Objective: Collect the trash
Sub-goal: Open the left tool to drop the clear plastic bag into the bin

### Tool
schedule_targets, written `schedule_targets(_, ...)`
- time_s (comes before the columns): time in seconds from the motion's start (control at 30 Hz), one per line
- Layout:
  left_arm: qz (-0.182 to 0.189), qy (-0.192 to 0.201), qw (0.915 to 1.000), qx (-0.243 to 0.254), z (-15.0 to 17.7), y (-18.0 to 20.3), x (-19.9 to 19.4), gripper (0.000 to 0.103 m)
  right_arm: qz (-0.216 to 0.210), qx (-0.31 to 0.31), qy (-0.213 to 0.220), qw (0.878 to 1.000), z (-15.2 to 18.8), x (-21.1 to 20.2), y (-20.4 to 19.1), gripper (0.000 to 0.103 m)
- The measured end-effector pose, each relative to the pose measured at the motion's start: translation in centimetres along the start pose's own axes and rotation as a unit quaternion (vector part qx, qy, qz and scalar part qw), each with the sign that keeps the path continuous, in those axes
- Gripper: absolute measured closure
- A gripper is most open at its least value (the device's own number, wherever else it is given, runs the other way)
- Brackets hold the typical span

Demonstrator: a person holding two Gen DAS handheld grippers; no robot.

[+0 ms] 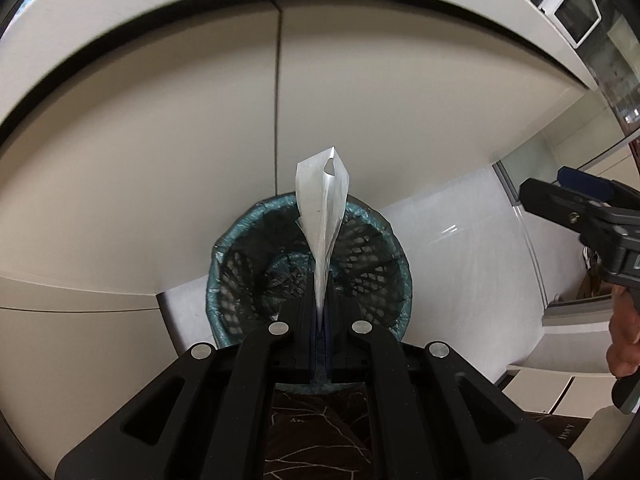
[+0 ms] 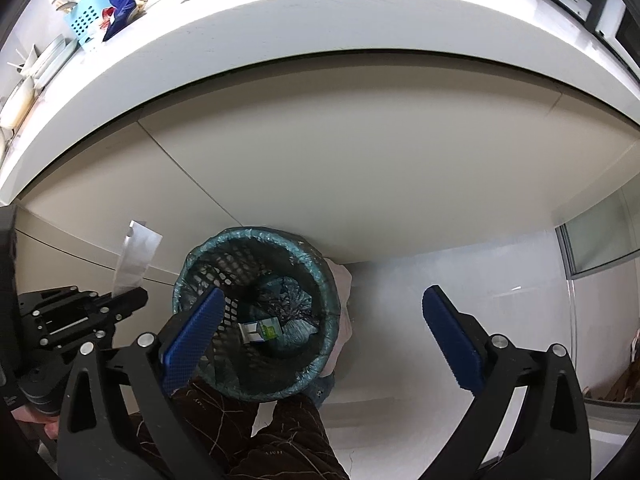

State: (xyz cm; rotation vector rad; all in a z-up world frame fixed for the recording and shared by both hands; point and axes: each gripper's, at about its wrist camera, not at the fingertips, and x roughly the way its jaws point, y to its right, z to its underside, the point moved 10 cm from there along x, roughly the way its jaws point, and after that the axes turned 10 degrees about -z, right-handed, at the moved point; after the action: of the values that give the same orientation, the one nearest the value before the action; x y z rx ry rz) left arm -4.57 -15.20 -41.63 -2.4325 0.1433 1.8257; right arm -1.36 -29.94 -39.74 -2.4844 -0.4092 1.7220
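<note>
— Left tool [image 1: 320, 296] was pinching what?

— Its jaws were pressed on a silver wrapper [image 1: 324, 208], long axis upright, poised just short of the bin [image 1: 256, 216] mouth.

— And the right tool [image 2: 320, 328]?

— Spread wide, empty, directly above the bin [image 2: 256, 312]. The left looked the one to drop.

Showing black plastic linkage arms on both grippers [image 1: 321, 304] [image 2: 320, 316], studded with round silver screws. Wearing ridged blue pads [image 2: 192, 330] on fingers; bare skin on hand [image 1: 624, 332].
</note>
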Motion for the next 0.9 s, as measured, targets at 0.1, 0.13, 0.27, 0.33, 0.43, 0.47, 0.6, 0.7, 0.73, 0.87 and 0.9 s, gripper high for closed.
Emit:
schedule_targets(0.1,0.002,-0.005,1.0000,0.001,-0.2,0.3,0.8,0.101,0.002,0.001,-0.002,1.000,0.3,0.1,0.3,0.008)
schedule_targets(0.13,0.001,-0.006,1.0000,0.003,-0.3,0.5,0.9,0.100,0.002,0.001,-0.003,1.000,0.4,0.2,0.3,0.008)
schedule_targets(0.27,-0.002,-0.005,1.0000,0.007,-0.4,1.0,0.9,0.096,0.005,0.003,-0.006,1.000,0.7,0.1,0.7,0.008)
schedule_targets(0.33,-0.003,-0.006,0.9999,0.009,-0.1,1.3,1.1,0.091,0.006,0.005,-0.006,1.000,0.8,0.1,0.8,0.008)
schedule_targets(0.43,-0.007,-0.006,0.9999,0.011,-0.1,1.6,1.3,0.072,0.006,0.005,-0.007,1.000,0.8,0.0,0.8,0.008)
schedule_targets(0.47,-0.007,-0.005,0.9999,0.010,-0.1,1.6,1.4,0.070,0.006,0.005,-0.007,1.000,0.8,-0.1,0.8,0.008)
schedule_targets(0.6,-0.010,-0.001,0.9999,0.004,-0.2,1.5,1.4,0.057,0.005,0.003,-0.007,1.000,0.8,-0.1,0.7,0.008)
schedule_targets(0.7,-0.010,0.002,0.9999,-0.002,-0.3,1.4,1.3,0.047,0.005,0.003,-0.006,1.000,0.8,-0.1,0.6,0.008)
schedule_targets(0.73,-0.009,0.004,0.9999,-0.004,-0.3,1.4,1.3,0.044,0.004,0.002,-0.007,1.000,0.9,0.0,0.6,0.008)
schedule_targets(0.87,-0.010,0.007,0.9999,-0.007,-0.4,1.4,1.2,0.031,0.005,0.000,-0.010,1.000,1.0,0.2,0.5,0.008)
schedule_targets(0.9,-0.010,0.009,0.9999,-0.007,-0.4,1.4,1.2,0.026,0.005,-0.001,-0.010,1.000,1.0,0.3,0.4,0.008)
